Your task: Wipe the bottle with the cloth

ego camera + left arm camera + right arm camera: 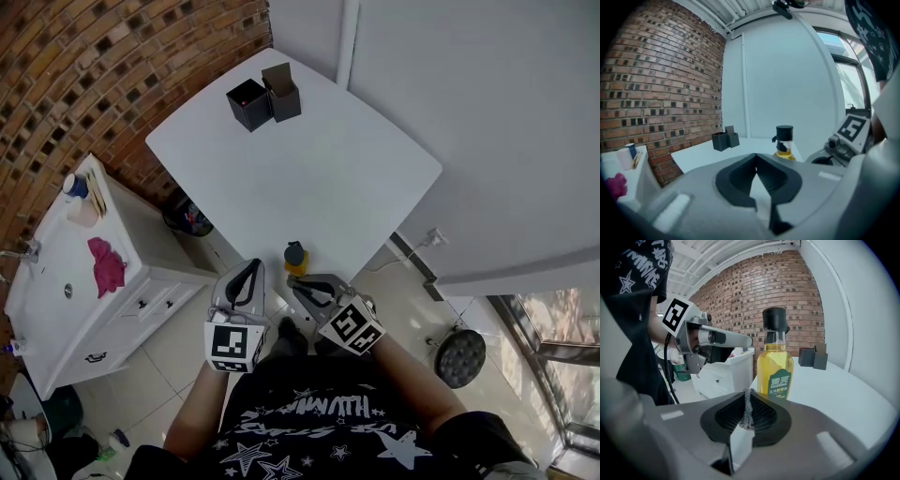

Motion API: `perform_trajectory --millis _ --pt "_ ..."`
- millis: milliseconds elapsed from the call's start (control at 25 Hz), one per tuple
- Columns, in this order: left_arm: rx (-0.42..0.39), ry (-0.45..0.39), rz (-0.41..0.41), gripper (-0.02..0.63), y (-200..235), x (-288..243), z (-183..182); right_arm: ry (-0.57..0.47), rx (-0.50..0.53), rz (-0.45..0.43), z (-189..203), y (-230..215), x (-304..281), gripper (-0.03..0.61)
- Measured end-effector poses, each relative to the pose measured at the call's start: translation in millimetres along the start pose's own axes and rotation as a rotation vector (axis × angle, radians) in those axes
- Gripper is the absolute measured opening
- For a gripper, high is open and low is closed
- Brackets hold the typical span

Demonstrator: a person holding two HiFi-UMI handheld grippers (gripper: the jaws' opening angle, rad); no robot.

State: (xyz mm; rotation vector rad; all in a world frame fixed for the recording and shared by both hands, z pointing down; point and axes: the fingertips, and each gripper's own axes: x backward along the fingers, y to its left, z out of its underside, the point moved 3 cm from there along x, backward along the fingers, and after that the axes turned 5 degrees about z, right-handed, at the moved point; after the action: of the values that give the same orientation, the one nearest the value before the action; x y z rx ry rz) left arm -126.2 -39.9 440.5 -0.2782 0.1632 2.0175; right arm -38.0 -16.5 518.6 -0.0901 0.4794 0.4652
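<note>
A small clear bottle of yellow oil with a black cap (295,259) stands upright at the near edge of the white square desk (319,178), just ahead of both grippers. The left gripper (251,272) is closed on nothing. The right gripper (298,286) likewise has its jaws pressed together. The crumpled pink cloth (106,265) lies well apart on the white cabinet (47,281) by the brick wall.

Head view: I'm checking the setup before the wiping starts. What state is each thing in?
Bottle: upright near the table edge, capped.
Cloth: crumpled on the cabinet top, untouched.
Left gripper: shut, empty.
Right gripper: shut, empty.
Black box: top open.
</note>
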Motion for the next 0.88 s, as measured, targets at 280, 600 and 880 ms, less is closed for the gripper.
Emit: perform_trajectory --millis 280,600,880 --pt "0.006 0.004 0.004 0.005 -0.5 -0.9 0.1 0.046 -0.034 0.017 15.9 1.6 9.1 0.037" --pt "0.011 0.008 0.002 0.005 -1.4 -7.7 5.2 -0.198 -0.560 0.299 -16.6 -55.2 65.0 0.037" --pt "0.018 0.011 0.011 0.005 -5.2 -13.6 8.4 -0.297 -0.781 0.323 -48.2 -57.5 58.3 0.037"
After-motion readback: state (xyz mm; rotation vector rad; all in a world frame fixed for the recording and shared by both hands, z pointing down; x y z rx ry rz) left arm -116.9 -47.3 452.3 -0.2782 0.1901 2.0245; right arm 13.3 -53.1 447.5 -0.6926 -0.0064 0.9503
